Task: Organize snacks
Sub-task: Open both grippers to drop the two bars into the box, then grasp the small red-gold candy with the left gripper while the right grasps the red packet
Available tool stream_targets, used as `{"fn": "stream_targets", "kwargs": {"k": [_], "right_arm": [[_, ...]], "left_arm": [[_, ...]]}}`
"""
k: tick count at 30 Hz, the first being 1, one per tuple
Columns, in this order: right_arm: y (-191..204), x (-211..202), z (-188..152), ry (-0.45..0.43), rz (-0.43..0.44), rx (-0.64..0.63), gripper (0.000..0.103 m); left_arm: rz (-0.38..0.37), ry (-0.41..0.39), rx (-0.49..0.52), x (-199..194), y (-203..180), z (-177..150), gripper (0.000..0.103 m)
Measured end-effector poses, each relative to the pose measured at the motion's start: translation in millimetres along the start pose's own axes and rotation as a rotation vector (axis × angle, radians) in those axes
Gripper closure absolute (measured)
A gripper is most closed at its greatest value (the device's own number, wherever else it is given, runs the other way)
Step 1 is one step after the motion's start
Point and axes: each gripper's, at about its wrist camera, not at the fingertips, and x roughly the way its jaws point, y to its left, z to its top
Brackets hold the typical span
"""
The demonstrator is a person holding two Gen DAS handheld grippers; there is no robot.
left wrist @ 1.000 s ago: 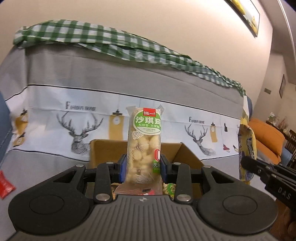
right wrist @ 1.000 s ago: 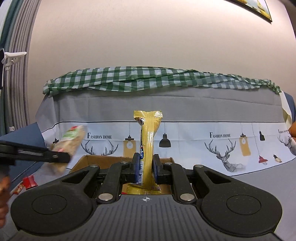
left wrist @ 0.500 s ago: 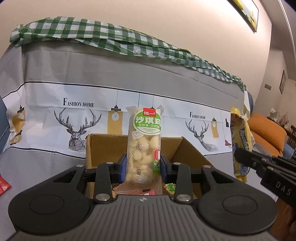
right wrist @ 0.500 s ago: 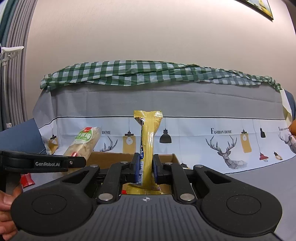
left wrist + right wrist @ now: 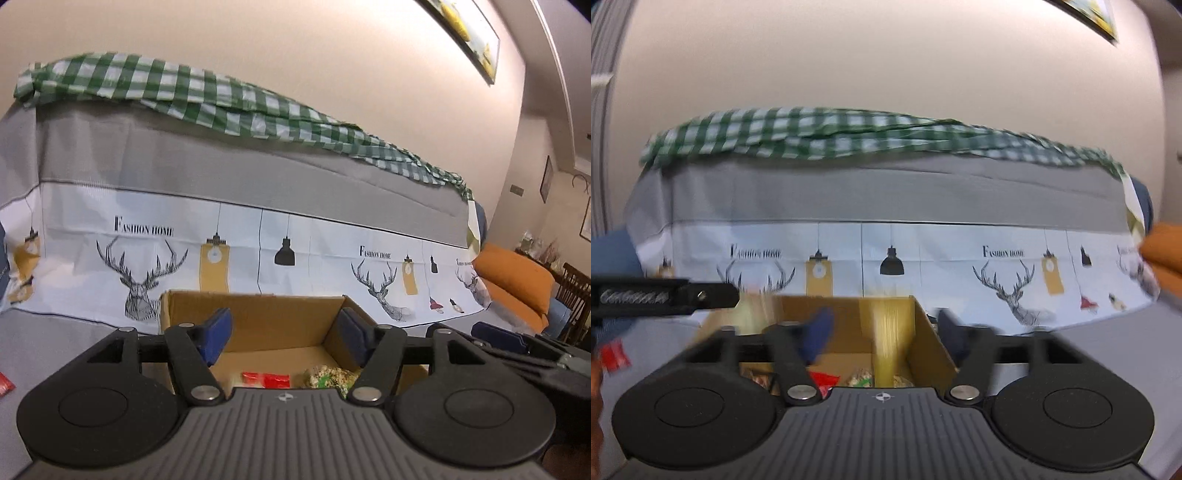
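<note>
Both tongs, left [image 5: 282, 341] and right [image 5: 882, 334], have just opened, stand apart and dropped their snack packets into the cardboard box [image 5: 258, 314]; next, fetch the red packet [image 5: 5, 386] outside.

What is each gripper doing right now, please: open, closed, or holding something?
Left gripper: jaws just opened, holding nothing, over the cardboard box.
Right gripper: jaws just opened; the yellow snack packet blurs between them, not gripped.

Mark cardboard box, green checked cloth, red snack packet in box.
brown cardboard box [image 5: 258, 314], left wrist view, inner back wall
green checked cloth [image 5: 207, 99], left wrist view, middle fold
red snack packet [image 5: 266, 379], left wrist view, top face
</note>
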Motion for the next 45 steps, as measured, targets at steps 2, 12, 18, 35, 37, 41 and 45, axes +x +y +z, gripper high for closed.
{"fn": "stream_targets", "kwargs": {"k": [2,12,18,35,37,41,45], "right_arm": [[-3.4,0.5,0.9,0.01,0.003,0.04,0.034],[-1.9,7.0,-1.1,0.063,0.031,0.206,0.033],[11.1,7.9,-3.2,0.101,0.136,0.306,0.062],[65.5,14.8,1.9,0.162,0.357,0.249,0.066],[65.5,15.2,1.7,0.165,0.36,0.242,0.066],[65.9,15.9,1.3,0.168,0.363,0.224,0.066],[69.5,17.2,-0.3,0.174,0.361,0.204,0.066]], "left_arm": [[0.016,0.004,0.015,-1.8,0.2,-1.4,0.038],[0.106,0.068,0.036,-35.7,28.9,-2.4,0.076],[0.369,0.098,0.158,-53.5,68.7,0.5,0.077],[1.005,0.541,0.077,37.4,195.8,-61.4,0.076],[1.035,0.56,0.081,43.1,204.8,-67.5,0.076],[1.07,0.575,0.08,47.0,220.9,-72.3,0.076],[1.058,0.569,0.04,43.6,229.4,-72.4,0.079]]}}
